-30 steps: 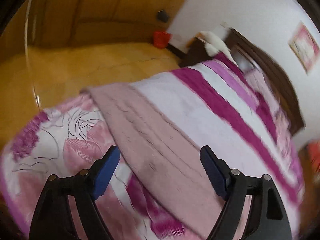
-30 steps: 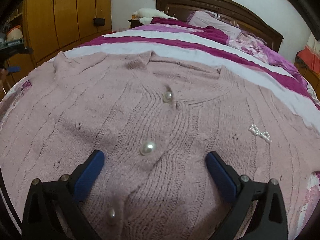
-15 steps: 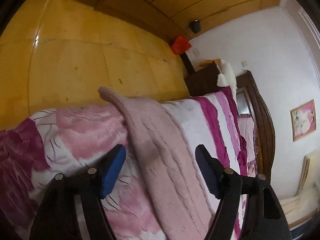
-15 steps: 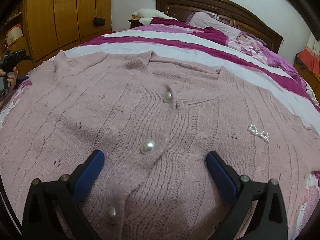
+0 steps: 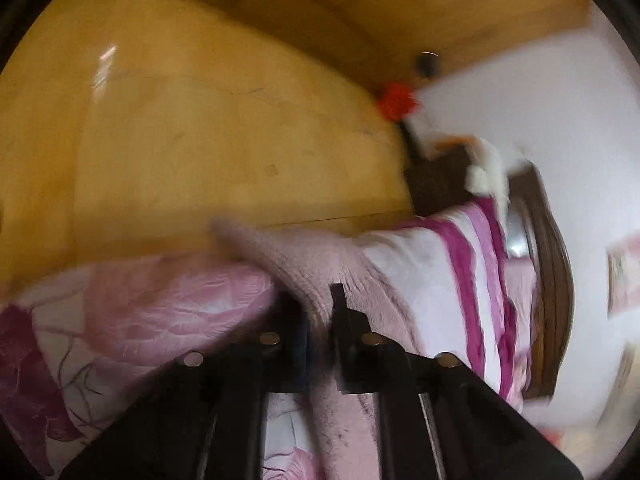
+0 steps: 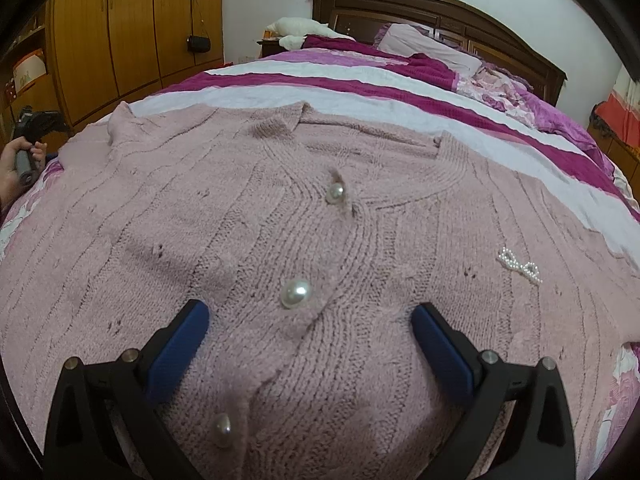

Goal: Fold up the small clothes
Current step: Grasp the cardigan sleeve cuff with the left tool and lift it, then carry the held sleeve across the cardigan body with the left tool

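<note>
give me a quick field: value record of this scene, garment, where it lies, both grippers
garment: pink knitted cardigan, spread flat, front up
buttons: pearl buttons down the middle
decoration: pearl bow on one chest side
surface: bed with striped bedspread
left gripper: shut on the cardigan sleeve at the bed's edge
right gripper: open, poised over the cardigan's middle, nothing between its pads
fold: not yet begun
background: wooden wardrobe, dark headboard
</note>
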Tool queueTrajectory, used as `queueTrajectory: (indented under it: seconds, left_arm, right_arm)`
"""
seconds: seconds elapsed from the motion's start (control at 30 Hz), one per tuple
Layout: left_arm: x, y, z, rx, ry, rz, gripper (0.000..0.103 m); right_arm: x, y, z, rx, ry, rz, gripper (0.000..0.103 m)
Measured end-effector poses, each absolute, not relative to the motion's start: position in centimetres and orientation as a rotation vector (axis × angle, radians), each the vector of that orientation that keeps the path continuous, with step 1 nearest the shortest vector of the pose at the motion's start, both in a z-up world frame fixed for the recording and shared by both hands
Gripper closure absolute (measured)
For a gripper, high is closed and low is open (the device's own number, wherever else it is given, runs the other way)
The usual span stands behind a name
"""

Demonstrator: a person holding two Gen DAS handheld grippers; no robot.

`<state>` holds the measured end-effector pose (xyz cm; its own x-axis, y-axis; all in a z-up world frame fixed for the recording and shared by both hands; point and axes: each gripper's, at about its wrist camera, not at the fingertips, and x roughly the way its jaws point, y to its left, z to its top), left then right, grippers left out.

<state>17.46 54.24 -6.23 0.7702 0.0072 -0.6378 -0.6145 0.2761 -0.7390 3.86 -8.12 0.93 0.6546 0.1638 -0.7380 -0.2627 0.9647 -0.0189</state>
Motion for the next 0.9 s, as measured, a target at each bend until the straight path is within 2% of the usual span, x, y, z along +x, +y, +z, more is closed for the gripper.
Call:
queueTrajectory:
  seconds: [0.07, 0.17, 0.3, 0.37, 0.53, 0.67, 0.9]
  left_arm:
    - [17.4, 53.7, -3.9, -1.239, 0.53, 0.436, 0.103]
    - [18.4, 50.2, 2.6, -0.996, 0.523, 0.297, 0.103]
    - [16.9, 45.4, 7.1, -0.98, 0.485, 0.056, 0.103]
    - [16.6, 41.6, 8.8, -0.878, 0.491, -0.035, 0.103]
    - [15.1, 32.6, 9.2, -0.687, 0.493, -0.315, 0.103]
    - [14.1, 26.5, 8.1, -0.6, 0.601, -0.389, 0.103]
    - [13.4, 22.0, 5.4, -0.548, 0.725, -0.293, 0.103]
  right_arm:
    - [4.0, -8.4, 0.8, -0.104, 0.825, 0.257, 0.0]
    - [4.4, -7.6, 0.6, -0.148, 0.84, 0.227, 0.0]
    - [4.2, -6.7, 0.7, -0.201, 0.822, 0.189, 0.0]
    - [4.2, -6.8, 0.7, -0.197, 0.823, 0.191, 0.0]
    - [4.3, -7.0, 0.6, -0.189, 0.83, 0.196, 0.0]
    - [4.3, -7.2, 0.6, -0.182, 0.83, 0.201, 0.0]
    - [4.4, -7.7, 0.5, -0.165, 0.836, 0.217, 0.0]
